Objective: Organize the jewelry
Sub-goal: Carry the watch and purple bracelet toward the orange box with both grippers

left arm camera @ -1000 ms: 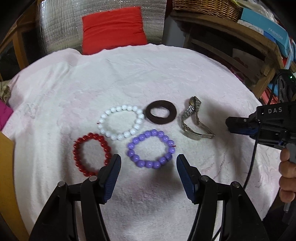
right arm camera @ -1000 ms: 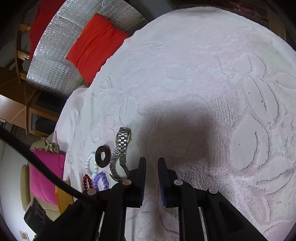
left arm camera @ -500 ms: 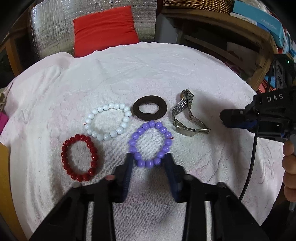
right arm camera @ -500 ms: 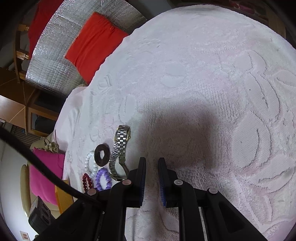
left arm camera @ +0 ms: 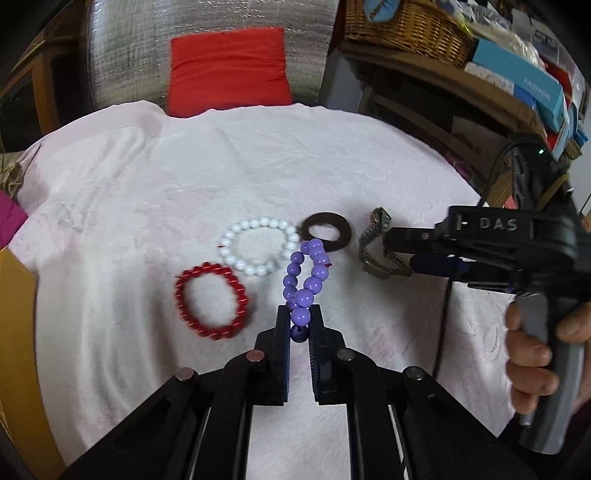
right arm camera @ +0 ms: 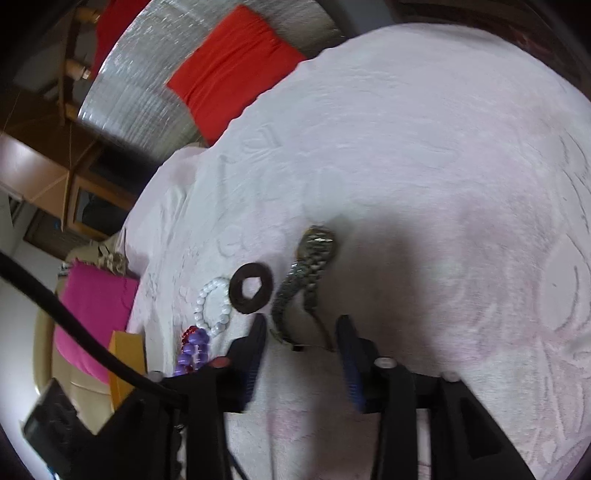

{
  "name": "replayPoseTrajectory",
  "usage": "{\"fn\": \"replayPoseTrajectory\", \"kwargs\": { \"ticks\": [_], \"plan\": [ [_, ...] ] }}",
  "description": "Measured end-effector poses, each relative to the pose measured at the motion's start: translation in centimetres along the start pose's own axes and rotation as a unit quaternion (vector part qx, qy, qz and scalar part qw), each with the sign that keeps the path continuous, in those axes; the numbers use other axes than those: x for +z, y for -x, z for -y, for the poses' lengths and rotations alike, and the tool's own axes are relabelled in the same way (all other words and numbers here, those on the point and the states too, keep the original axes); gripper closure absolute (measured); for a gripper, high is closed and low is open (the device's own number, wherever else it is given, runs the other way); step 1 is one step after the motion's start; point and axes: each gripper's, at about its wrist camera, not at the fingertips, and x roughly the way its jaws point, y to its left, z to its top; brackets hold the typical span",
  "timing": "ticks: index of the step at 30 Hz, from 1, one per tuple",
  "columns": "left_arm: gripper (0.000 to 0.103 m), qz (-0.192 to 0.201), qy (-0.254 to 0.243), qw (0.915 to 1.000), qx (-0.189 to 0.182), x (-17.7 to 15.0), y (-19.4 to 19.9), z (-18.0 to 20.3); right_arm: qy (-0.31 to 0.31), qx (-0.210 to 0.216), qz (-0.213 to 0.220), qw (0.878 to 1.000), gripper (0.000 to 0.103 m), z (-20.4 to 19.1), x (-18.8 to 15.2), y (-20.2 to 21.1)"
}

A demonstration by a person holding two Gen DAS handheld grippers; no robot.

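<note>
My left gripper (left arm camera: 299, 325) is shut on the purple bead bracelet (left arm camera: 308, 273), which hangs stretched from its pads, just off the pink towel (left arm camera: 147, 184). A red bead bracelet (left arm camera: 210, 299), a white bead bracelet (left arm camera: 258, 245), a dark flat ring (left arm camera: 327, 230) and a metal watch (left arm camera: 373, 243) lie on the towel. My right gripper (right arm camera: 301, 332) is at the watch (right arm camera: 314, 258) with its jaws opening. The watch's clasp end lies between the fingers, and the pads do not press on it. The right gripper (left arm camera: 400, 254) shows from the side, held by a hand (left arm camera: 535, 343).
A red cushion (left arm camera: 229, 70) leans on a silver foil panel (left arm camera: 129, 48) behind the table. A wooden shelf (left arm camera: 424, 74) with a wicker basket (left arm camera: 406, 22) and boxes stands at the back right. A magenta cloth (right arm camera: 96, 314) and a yellow box (right arm camera: 125, 362) sit at the left edge.
My left gripper closed on the purple bracelet and lifted it off the towel. My right gripper moved up to the watch and spread its jaws from shut.
</note>
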Motion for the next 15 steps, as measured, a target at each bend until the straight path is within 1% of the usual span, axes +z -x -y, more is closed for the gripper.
{"fn": "replayPoseTrajectory", "kwargs": {
  "ticks": [1, 2, 3, 5, 9, 11, 12, 14, 15],
  "plan": [
    [0.093, 0.003, 0.003, 1.0000, 0.002, -0.1, 0.4, -0.4, 0.006, -0.004, 0.002, 1.000, 0.042, -0.4, -0.1, -0.2],
    [0.094, 0.005, 0.007, 0.9999, 0.006, -0.1, 0.7, -0.9, 0.015, -0.011, 0.005, 1.000, 0.041, -1.0, -0.2, -0.5],
    [0.094, 0.007, 0.010, 0.9999, 0.009, -0.1, 0.9, -1.2, 0.025, -0.020, 0.008, 0.999, 0.041, -1.3, -0.3, -0.7],
    [0.094, 0.010, 0.020, 0.9997, 0.011, -0.2, 1.4, -2.2, 0.051, -0.053, 0.019, 0.997, 0.041, -2.2, -0.3, -1.3],
    [0.094, 0.011, 0.040, 0.9990, 0.018, -0.3, 2.0, -3.6, 0.108, -0.118, 0.043, 0.986, 0.042, -3.7, -0.7, -2.5],
    [0.094, 0.010, 0.045, 0.9987, 0.023, -0.4, 2.1, -4.1, 0.142, -0.156, 0.049, 0.976, 0.050, -4.5, -1.2, -3.0],
    [0.093, 0.009, 0.047, 0.9986, 0.024, -0.4, 2.1, -4.3, 0.159, -0.171, 0.052, 0.971, 0.052, -4.9, -1.5, -3.2],
    [0.093, 0.007, 0.052, 0.9983, 0.027, -0.5, 2.2, -4.7, 0.190, -0.203, 0.059, 0.959, 0.071, -5.4, -2.0, -3.5],
    [0.094, 0.007, 0.052, 0.9982, 0.030, -0.5, 2.2, -4.8, 0.203, -0.217, 0.063, 0.953, 0.074, -5.6, -2.2, -3.5]
  ]
}}
